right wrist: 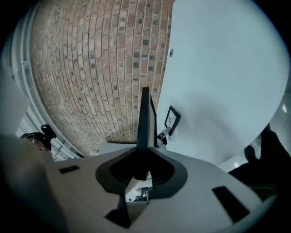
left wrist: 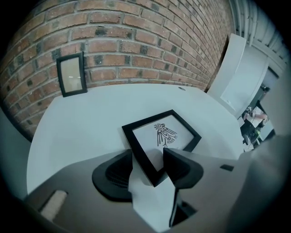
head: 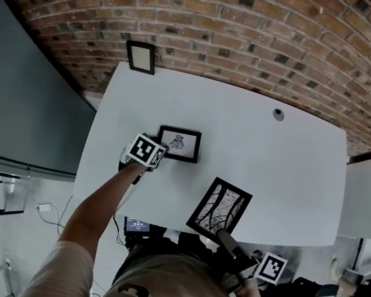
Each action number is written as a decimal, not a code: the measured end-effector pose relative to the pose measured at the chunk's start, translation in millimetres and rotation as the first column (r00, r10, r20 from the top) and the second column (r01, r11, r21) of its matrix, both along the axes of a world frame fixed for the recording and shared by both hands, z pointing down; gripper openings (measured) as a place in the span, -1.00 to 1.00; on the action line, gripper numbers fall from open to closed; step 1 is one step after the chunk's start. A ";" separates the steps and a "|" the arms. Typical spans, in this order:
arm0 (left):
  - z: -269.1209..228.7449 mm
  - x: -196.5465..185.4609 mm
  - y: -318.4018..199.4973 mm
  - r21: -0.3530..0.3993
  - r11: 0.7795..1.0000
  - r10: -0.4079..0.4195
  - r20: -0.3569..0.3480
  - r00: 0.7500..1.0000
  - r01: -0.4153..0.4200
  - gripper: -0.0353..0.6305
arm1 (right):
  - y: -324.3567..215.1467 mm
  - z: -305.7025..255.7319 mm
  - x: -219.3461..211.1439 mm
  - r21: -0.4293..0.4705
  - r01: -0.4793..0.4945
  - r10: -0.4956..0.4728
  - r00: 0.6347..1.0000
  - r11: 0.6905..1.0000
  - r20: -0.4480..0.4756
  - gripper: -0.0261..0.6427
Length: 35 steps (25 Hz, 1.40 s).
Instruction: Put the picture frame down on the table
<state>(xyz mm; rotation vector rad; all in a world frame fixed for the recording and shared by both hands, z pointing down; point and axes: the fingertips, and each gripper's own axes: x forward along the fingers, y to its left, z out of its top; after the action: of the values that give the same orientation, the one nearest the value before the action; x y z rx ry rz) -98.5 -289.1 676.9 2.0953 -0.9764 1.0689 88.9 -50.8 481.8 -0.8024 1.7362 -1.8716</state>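
On the bench [head: 296,164] a small picture frame [head: 178,143] lies left of the middle. Its near left corner is between the fingers [left wrist: 113,173] of the left gripper [head: 159,155]. A second frame [head: 140,57] stands at the far left edge, before the brick wall [head: 264,23]. A larger frame [head: 220,207] is at the near edge, right of the small one, in the right gripper [head: 222,235]. A round thing [head: 278,114] lies far right.

A white table [head: 295,171] and a reddish-brown brick wall [head: 263,30] are seen. The black small frame [head: 178,144] is marked with a black bird on white, the black large frame [head: 219,209] with black-and-white lines.
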 end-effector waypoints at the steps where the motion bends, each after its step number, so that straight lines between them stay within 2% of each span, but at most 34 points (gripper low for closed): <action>1: 0.0 -0.2 0.2 0.000 1.000 0.000 -0.001 1.000 0.000 -0.25 | 0.7 -0.1 0.3 -0.001 -0.002 0.002 1.000 1.000 -0.001 -0.75; 11: -0.2 -0.8 -0.5 0.016 1.000 0.001 0.026 1.000 -0.001 -0.25 | 5.2 0.1 -0.7 0.007 0.002 -0.002 1.000 1.000 -0.007 -0.75; 22: -2.8 -0.2 -2.0 0.085 0.995 0.045 0.099 0.994 -0.054 -0.25 | 8.8 -2.5 -1.6 0.016 0.004 -0.003 1.000 1.000 -0.014 -0.75; 25: -10.2 0.0 -4.1 0.128 0.989 0.056 0.117 0.992 -0.071 -0.25 | 7.8 -3.1 -2.5 0.020 0.005 -0.004 1.000 1.000 -0.017 -0.75; 27: -23.3 2.4 -6.2 0.159 0.985 0.048 0.090 0.995 -0.062 -0.26 | 7.2 -3.5 -2.7 0.021 0.005 -0.005 1.000 1.000 -0.015 -0.75; 31: -52.5 10.6 3.6 0.191 0.981 0.024 -0.035 0.999 -0.017 -0.26 | 6.6 -4.0 -3.9 0.024 0.007 -0.007 1.000 1.000 -0.008 -0.75; 35: -84.2 11.3 30.0 0.220 0.974 -0.006 -0.168 0.986 0.043 -0.26 | 4.3 -6.0 -6.5 0.036 0.009 -0.009 1.000 0.999 -0.003 -0.75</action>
<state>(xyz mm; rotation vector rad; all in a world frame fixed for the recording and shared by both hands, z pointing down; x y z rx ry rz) -87.3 -259.1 592.7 2.3040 -1.0778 0.7858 82.5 -46.5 475.9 -0.7852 1.7727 -1.8409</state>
